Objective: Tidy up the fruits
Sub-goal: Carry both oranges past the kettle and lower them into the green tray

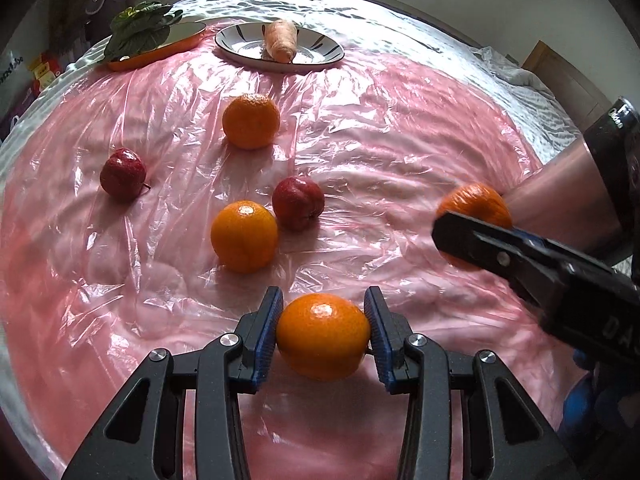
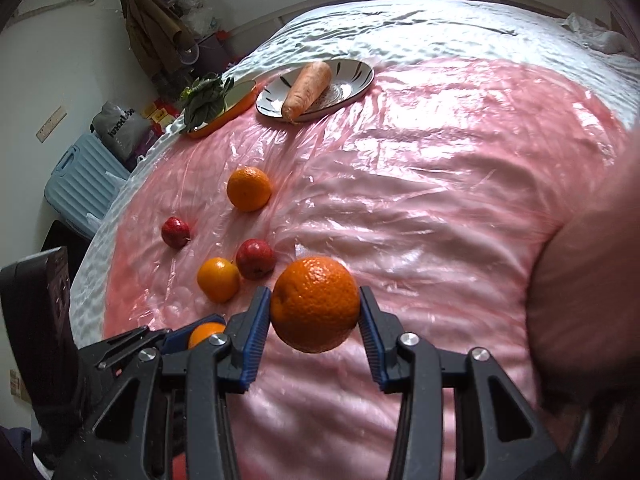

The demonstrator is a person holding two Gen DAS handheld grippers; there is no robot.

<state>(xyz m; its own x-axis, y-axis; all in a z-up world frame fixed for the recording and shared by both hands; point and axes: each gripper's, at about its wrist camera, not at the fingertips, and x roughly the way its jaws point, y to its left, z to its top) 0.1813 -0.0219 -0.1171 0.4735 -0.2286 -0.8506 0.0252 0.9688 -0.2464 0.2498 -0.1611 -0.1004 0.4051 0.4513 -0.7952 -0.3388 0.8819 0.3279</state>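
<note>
My left gripper (image 1: 323, 330) is shut on an orange (image 1: 322, 338), low over the pink plastic sheet. My right gripper (image 2: 315, 314) is shut on a darker orange (image 2: 315, 304) and holds it above the sheet; it shows at the right of the left wrist view (image 1: 474, 216). Loose on the sheet lie two more oranges (image 1: 244, 235) (image 1: 251, 121) and two red apples (image 1: 298, 202) (image 1: 123, 174). They also show in the right wrist view: the oranges (image 2: 218, 279) (image 2: 249, 188) and the apples (image 2: 255, 258) (image 2: 175, 232).
At the far edge a striped plate (image 1: 320, 50) holds a carrot (image 1: 282, 40), and an orange tray (image 1: 160, 50) holds leafy greens (image 1: 138, 28). A blue suitcase (image 2: 80, 184) and bags stand on the floor at the left. A pink cushion (image 2: 592, 260) bulges at the right.
</note>
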